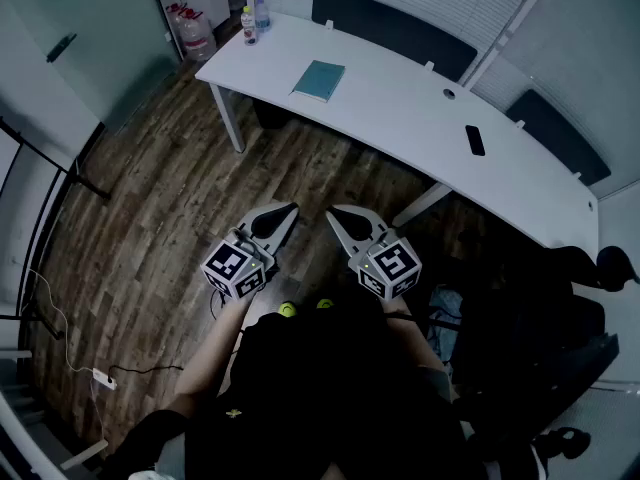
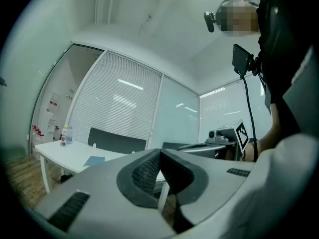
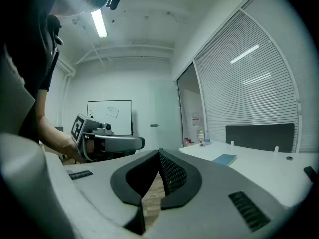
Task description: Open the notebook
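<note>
A closed teal notebook (image 1: pixel 319 80) lies flat on the long white table (image 1: pixel 400 118), toward its far left part. It also shows small in the left gripper view as the notebook (image 2: pixel 94 161) and in the right gripper view as the notebook (image 3: pixel 224 159). Both grippers are held over the wooden floor, well short of the table. My left gripper (image 1: pixel 290 209) is shut, its tips meeting with nothing between them. My right gripper (image 1: pixel 333 212) is shut too and empty. They sit side by side, pointing roughly level toward the table.
Two small bottles (image 1: pixel 254 20) stand at the table's far left corner. A black phone (image 1: pixel 475 140) lies on the table's right part. Large water jugs (image 1: pixel 195 33) stand on the floor beyond. A dark office chair (image 1: pixel 545 318) is at the right. Cables (image 1: pixel 60 338) run along the floor at left.
</note>
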